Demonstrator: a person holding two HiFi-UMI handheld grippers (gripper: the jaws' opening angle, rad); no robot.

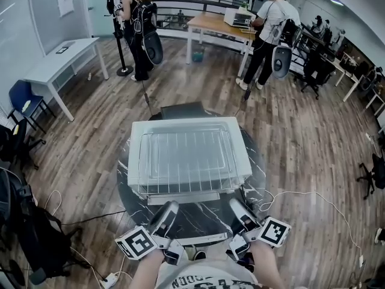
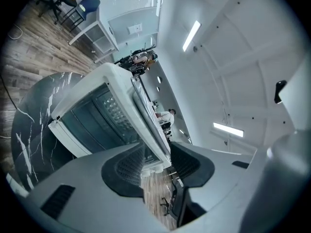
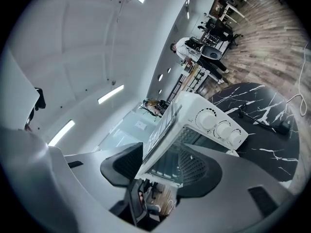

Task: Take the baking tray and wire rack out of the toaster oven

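Observation:
A white toaster oven (image 1: 240, 152) stands on a round black marble table (image 1: 126, 185). A wire rack (image 1: 186, 155) lies flat on its roof, seemingly over a shallow pale tray whose rim (image 1: 139, 161) frames it. Both grippers hover just in front of the oven, level and apart from it. My left gripper (image 1: 169, 208) is open and holds nothing; in its own view (image 2: 158, 166) the rack's edge (image 2: 146, 113) runs beyond the jaws. My right gripper (image 1: 236, 205) is open and empty too (image 3: 163, 169), facing the oven's knobs (image 3: 218, 127).
The oven door (image 1: 198, 238) looks folded down toward me between the grippers. A cable (image 1: 313, 194) trails off the table to the right. Two people (image 1: 137, 23) (image 1: 267, 32) stand far back near tables. Chairs and bags (image 1: 27, 221) sit at the left.

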